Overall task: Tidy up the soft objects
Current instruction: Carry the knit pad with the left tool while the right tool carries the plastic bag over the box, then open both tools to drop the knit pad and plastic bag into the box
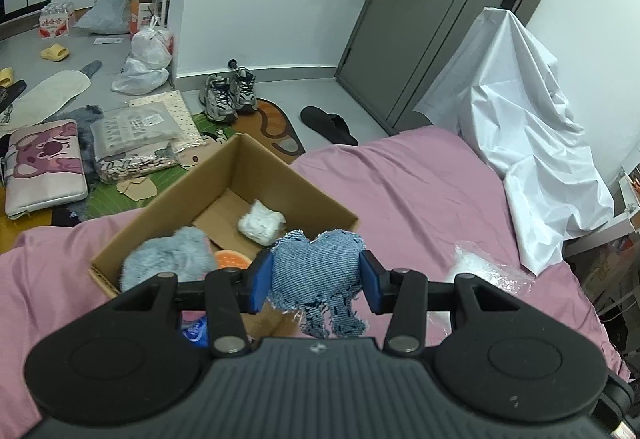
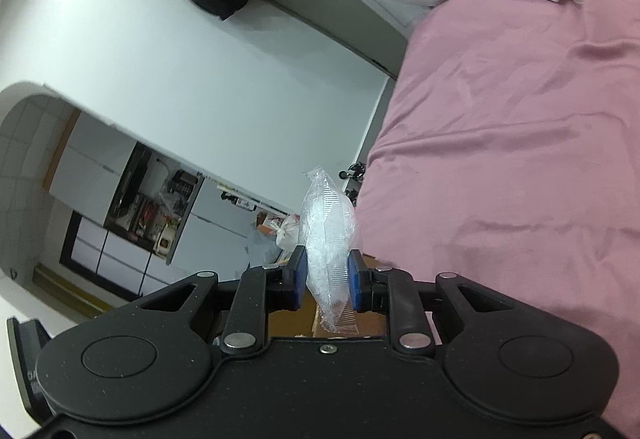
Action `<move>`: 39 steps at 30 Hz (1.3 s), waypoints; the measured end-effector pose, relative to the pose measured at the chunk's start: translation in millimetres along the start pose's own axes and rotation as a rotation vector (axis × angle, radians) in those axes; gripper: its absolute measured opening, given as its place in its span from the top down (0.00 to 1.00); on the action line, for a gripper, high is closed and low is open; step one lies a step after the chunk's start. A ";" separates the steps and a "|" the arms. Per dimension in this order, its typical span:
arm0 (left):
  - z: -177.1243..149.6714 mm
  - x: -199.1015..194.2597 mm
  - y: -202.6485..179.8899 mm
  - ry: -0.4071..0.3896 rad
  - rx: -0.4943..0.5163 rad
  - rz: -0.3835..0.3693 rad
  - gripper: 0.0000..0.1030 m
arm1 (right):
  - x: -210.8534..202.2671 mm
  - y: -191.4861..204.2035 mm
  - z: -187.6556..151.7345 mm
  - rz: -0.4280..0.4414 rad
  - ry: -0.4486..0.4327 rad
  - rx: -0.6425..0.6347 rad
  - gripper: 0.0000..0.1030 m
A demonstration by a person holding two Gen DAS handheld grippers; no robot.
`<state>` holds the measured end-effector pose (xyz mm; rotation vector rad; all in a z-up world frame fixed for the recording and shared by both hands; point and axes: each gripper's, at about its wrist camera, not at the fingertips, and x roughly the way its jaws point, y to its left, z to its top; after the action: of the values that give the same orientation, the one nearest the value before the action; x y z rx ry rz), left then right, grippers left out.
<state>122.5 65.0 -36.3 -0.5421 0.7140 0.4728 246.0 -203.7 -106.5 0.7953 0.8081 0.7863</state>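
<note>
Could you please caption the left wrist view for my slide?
Left gripper holds a denim heart cushion above the cardboard box on the pink bed.

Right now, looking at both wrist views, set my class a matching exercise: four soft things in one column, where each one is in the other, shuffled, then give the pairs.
Things
1. denim toy
2. clear plastic packet
3. white wad
4. grey furry item

Places
A. on the floor of the cardboard box
B. clamped in the right gripper
C. clamped in the left gripper
D. at the box's near corner, against its wall

Pairs: 1-C, 2-B, 3-A, 4-D
</note>
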 end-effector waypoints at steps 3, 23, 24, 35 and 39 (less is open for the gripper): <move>4.6 -1.0 7.9 0.000 -0.009 0.002 0.56 | 4.9 7.6 -3.4 0.004 0.009 -0.029 0.79; 28.9 20.9 63.3 0.000 -0.034 -0.030 0.56 | 32.8 34.5 -25.4 -0.040 0.030 -0.156 0.79; 29.5 22.2 65.7 -0.002 -0.037 -0.032 0.56 | 34.7 35.8 -28.2 -0.045 0.036 -0.163 0.79; 35.8 39.0 98.5 0.010 -0.089 -0.053 0.56 | 59.5 53.2 -52.6 -0.059 0.108 -0.221 0.79; 35.7 44.6 104.5 0.025 -0.095 -0.066 0.56 | 69.0 57.9 -59.5 -0.062 0.139 -0.202 0.74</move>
<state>109.2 176.2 -77.0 -0.6596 0.6982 0.4402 211.0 -101.6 -106.3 0.5376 0.8576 0.8592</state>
